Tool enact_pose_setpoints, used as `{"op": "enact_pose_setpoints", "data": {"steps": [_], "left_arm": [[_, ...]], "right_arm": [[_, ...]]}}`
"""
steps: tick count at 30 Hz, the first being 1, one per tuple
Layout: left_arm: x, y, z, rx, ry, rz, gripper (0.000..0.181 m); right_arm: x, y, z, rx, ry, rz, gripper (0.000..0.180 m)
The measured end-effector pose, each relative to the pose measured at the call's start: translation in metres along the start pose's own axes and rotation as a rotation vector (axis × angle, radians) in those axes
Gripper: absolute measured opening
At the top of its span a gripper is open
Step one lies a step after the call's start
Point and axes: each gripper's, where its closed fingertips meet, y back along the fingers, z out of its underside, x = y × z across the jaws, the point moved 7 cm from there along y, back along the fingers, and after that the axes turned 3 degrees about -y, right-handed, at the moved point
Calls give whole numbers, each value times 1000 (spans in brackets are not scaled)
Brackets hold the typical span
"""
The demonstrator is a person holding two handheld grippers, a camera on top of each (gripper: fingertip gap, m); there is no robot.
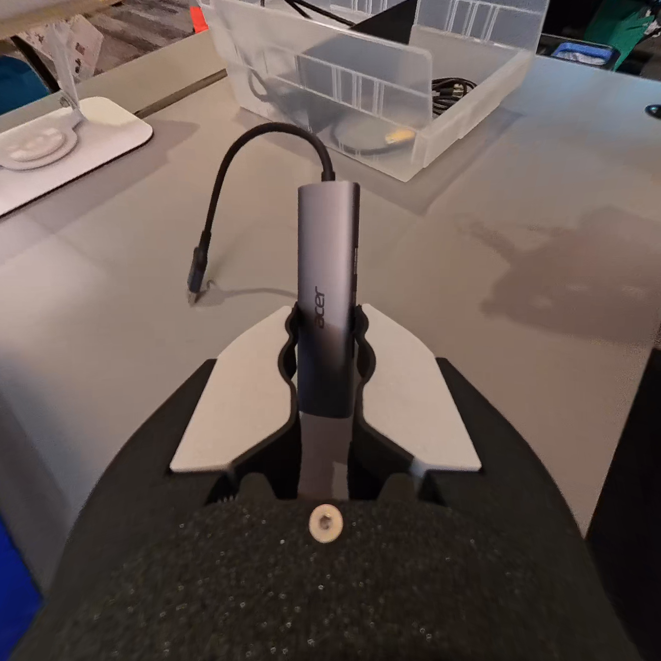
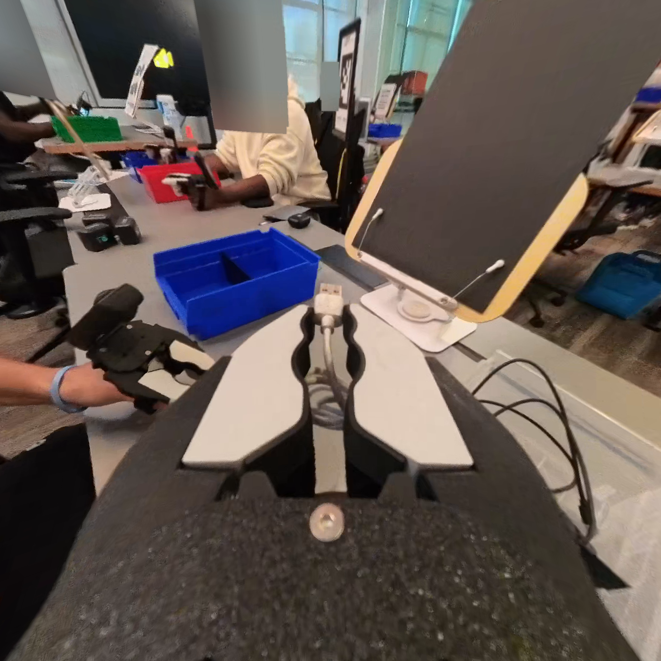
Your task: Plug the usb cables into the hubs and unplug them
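My left gripper (image 1: 326,314) is shut on a grey USB hub (image 1: 327,257) and holds it above the table, pointing away from me. The hub's short black cable (image 1: 250,143) arcs left and down, and its plug (image 1: 196,275) touches the table. My right gripper (image 2: 328,311) is shut on a white USB cable (image 2: 328,352) just behind its plug (image 2: 329,297), whose metal end sticks out forward. The rest of the white cable hangs down between the fingers. The left gripper also shows in the right wrist view (image 2: 179,361), held by a hand at the left.
A clear plastic bin (image 1: 375,89) with dividers and cables stands behind the hub. A blue divided bin (image 2: 232,279) sits ahead of the right gripper. A tablet on a white stand (image 2: 465,179) is at the right, thin black cables (image 2: 536,422) beside it. A person sits at the far end.
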Motion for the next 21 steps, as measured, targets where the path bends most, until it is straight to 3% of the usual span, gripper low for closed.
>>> {"op": "enact_pose_setpoints", "data": {"steps": [3, 5, 8, 11, 17, 21], "left_arm": [[2, 1, 1, 0, 19, 17, 30], [1, 2, 2, -3, 33, 22, 30], [-3, 4, 3, -5, 42, 19, 30], [-5, 5, 4, -12, 49, 24, 30], [-4, 0, 7, -27, 61, 51, 30], [-3, 1, 8, -36, 51, 52, 29]], "right_arm": [[38, -5, 7, -37, -26, 8, 15], [59, -19, 37, -134, -73, -7, 16], [84, -42, 105, -344, -175, -36, 15], [114, -49, 166, -690, -204, 168, 16], [107, -64, 198, -976, -284, 111, 27], [125, -53, 186, -1018, -266, 291, 36]]}}
